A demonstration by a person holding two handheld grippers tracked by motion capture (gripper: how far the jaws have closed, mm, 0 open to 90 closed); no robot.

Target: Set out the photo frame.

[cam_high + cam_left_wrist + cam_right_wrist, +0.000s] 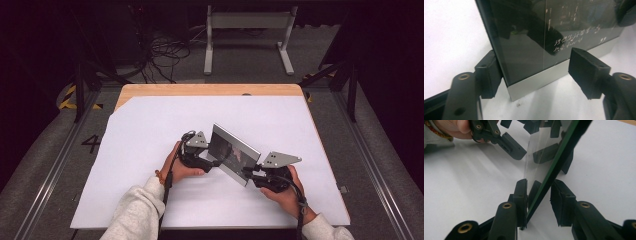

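A dark glass panel (232,152) with a silver base strip stands on edge on the white table cover (140,150), tilted slightly. It has pale writing on its face (574,37). My left gripper (214,161) straddles its left end: in the left gripper view (536,72) one pad lies by the panel's back and the other pad stands clear of the front face. My right gripper (249,174) straddles the right end. In the right gripper view (540,195) one pad rests beside a thin clear sheet (534,152), and a gap separates the other pad from the panel's dark edge (564,150).
The wooden table edge (200,90) shows beyond the white cover. On the floor behind stand a white frame (247,22) and loose cables (165,50). A hand (456,127) with the left gripper appears beyond the panel in the right gripper view.
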